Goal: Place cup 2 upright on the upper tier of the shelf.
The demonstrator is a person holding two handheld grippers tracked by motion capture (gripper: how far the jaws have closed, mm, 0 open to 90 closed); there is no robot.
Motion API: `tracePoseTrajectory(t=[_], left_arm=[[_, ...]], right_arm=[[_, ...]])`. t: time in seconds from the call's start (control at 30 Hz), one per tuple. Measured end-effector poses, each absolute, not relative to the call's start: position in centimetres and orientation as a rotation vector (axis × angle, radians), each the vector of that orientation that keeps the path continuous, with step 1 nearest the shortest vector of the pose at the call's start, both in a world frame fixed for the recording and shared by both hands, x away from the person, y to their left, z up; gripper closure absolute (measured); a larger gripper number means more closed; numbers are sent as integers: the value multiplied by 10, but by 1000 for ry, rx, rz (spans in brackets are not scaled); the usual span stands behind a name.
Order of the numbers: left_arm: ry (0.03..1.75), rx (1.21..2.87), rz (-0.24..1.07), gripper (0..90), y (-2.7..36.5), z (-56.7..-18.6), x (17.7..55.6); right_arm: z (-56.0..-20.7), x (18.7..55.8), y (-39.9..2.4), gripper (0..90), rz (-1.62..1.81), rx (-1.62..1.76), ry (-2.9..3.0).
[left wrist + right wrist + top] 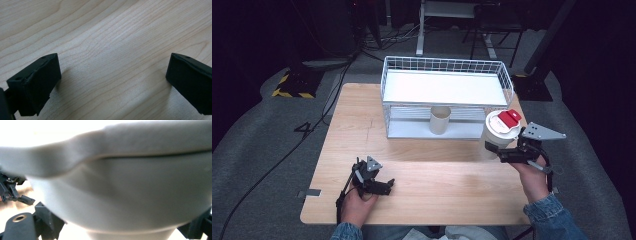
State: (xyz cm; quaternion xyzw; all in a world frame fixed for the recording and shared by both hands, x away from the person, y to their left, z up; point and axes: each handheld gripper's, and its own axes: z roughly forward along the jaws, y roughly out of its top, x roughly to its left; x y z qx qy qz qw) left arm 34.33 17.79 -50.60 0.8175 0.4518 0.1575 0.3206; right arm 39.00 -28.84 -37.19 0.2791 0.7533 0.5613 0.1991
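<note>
1. Cup with lid (501,135): a white paper cup topped by a white lid with a red tab, pinched near its base by the jaws of the right gripper (502,155) at about four o'clock on the bench (362,150), just in front of the right end of the wire rack (447,95). From above it looks lifted clear of the wood, though its foot is hidden by the jaws.
2. Right gripper view: the cup wall (125,195) and the lid's overhanging rim sit very close to the lens, with the black jaws at both lower corners pressing on the cup.
3. Left gripper (379,186): resting low at about seven o'clock, jaws spread wide with nothing between them, bare wood grain (112,50) under them.
4. Second cup (440,120): a plain open paper cup stands upright on the rack's lower shelf, at roughly twelve o'clock from the bench's middle.
5. Doing the carry well, as I judge it: keep the lidded cup upright and the squeeze steady, since thin paper walls buckle and a lid can pop if pressed harder.
6. Approaching the rack: clear the white wire rim at one o'clock before moving inward, and steer away from the standing cup if the lower shelf is the goal.
</note>
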Motion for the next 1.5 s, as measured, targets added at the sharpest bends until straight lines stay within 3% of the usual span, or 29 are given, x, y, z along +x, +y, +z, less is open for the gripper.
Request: tracePoseTrajectory(t=[0.8,1.5], left_arm=[[1188,2149,415,2,179,-506,342],[1193,2147,415,2,178,-506,342]], right_arm=[[-303,421,-279,137,1606,718,2080],[-266,466,-241,137,1601,738,2057]])
